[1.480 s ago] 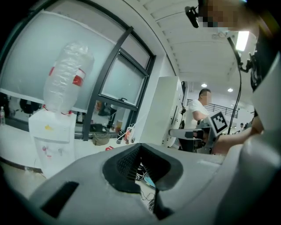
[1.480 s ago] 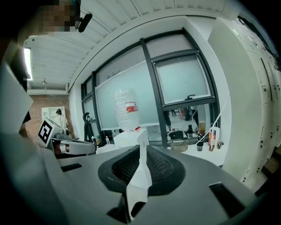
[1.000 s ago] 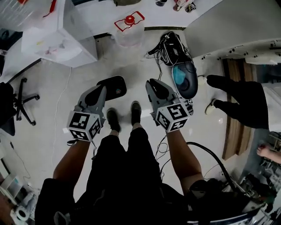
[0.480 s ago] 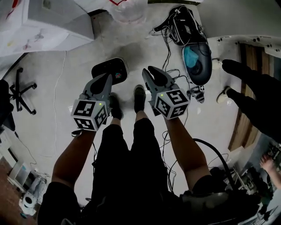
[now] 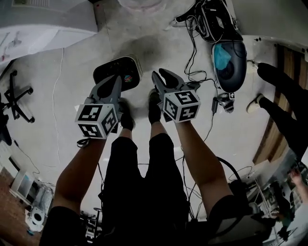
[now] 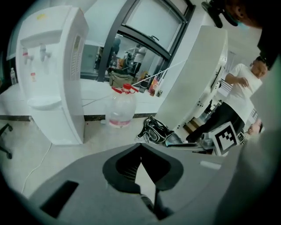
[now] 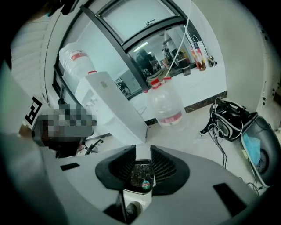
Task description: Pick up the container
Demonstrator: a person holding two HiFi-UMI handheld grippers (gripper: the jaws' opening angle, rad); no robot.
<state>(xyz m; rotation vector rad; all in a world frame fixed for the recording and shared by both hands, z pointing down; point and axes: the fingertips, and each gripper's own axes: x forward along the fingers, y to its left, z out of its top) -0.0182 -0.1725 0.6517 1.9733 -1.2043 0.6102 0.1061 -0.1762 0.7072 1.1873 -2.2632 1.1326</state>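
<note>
The container is a big clear water bottle with a red cap (image 6: 120, 107), standing on the floor beside a white water dispenser (image 6: 57, 88). It also shows in the right gripper view (image 7: 167, 105), and only its base is seen at the top edge of the head view (image 5: 144, 4). My left gripper (image 5: 117, 79) hangs over my feet with its jaws shut and empty (image 6: 140, 149). My right gripper (image 5: 163, 79) is beside it, its jaws a little apart with nothing between them (image 7: 143, 154). Both are well short of the bottle.
A black oval device (image 5: 118, 72) lies on the floor just ahead of my shoes. A black bag with cables (image 5: 216, 24) and a blue-lined shell (image 5: 228, 60) lie to the right. Another person's dark leg (image 5: 284, 96) stands far right; a chair base (image 5: 14, 96) is at left.
The head view has tipped further down, so the bottle and dispenser slid to the top edge. Both grippers keep the same stance above my feet.
</note>
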